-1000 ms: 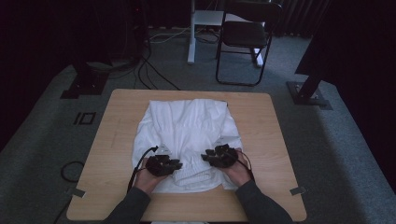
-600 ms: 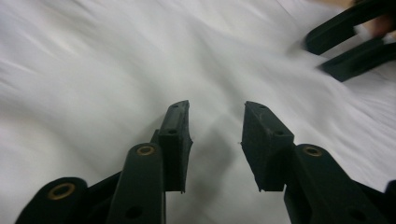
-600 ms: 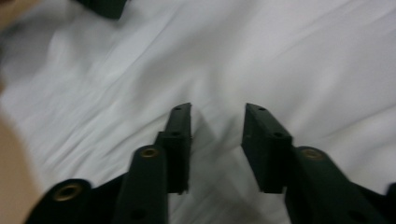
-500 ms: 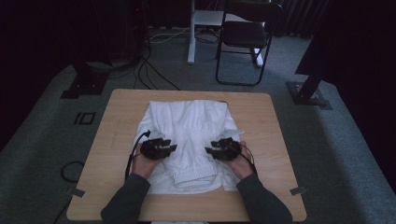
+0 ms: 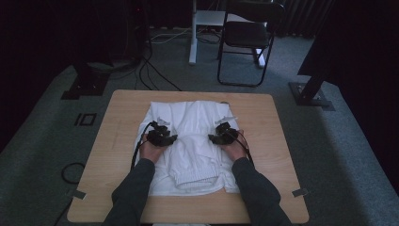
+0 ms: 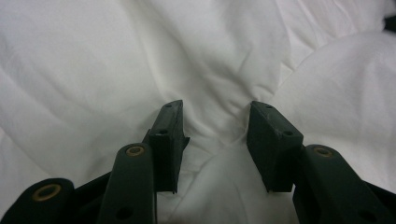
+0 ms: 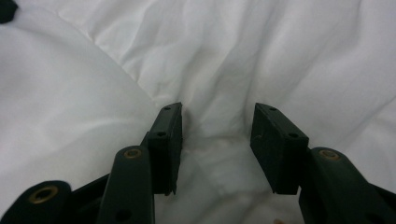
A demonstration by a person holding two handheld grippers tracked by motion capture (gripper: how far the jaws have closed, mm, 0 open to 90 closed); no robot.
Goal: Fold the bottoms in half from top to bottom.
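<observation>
**Both tools parted over white garment**

Spread flat on the wooden worktop (image 5: 113,155): a white garment (image 5: 195,141), probably a sweatshirt, ribbed hem toward the person, far edge toward the chair (image 5: 247,37). Long axis running near to far, centred on the board.

Resting on its middle, side by side and well apart: left tool (image 5: 163,137) and right tool (image 5: 221,135), each gripped in a hand, forearms in dark sleeves entering from the near edge.

Left tool (image 6: 215,140) released, jaws apart, pads pressed into a pinched ridge of cloth. Right tool (image 7: 217,144) likewise released, straddling a shallow crease. Likely placed symmetrically to gather matching folds for a fold or lift.
</observation>
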